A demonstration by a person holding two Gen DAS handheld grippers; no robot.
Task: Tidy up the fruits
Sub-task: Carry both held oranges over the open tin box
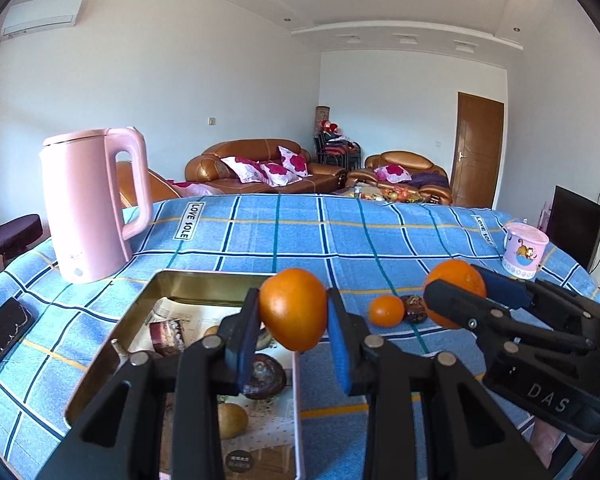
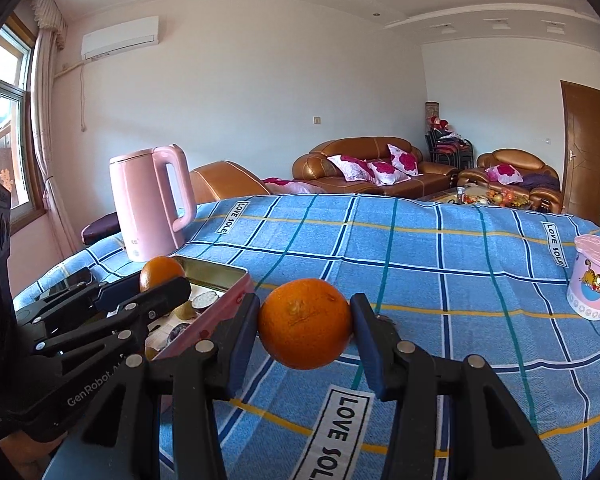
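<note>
Orange [image 1: 293,309] clamped between left jaws

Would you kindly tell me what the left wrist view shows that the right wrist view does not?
Only the left wrist view shows a small orange and a dark round fruit lying on the cloth. Only the right wrist view shows the window. Both show the pink kettle, the tin box, the cartoon cup, and each gripper clamping an orange: left gripper, right gripper.
</note>
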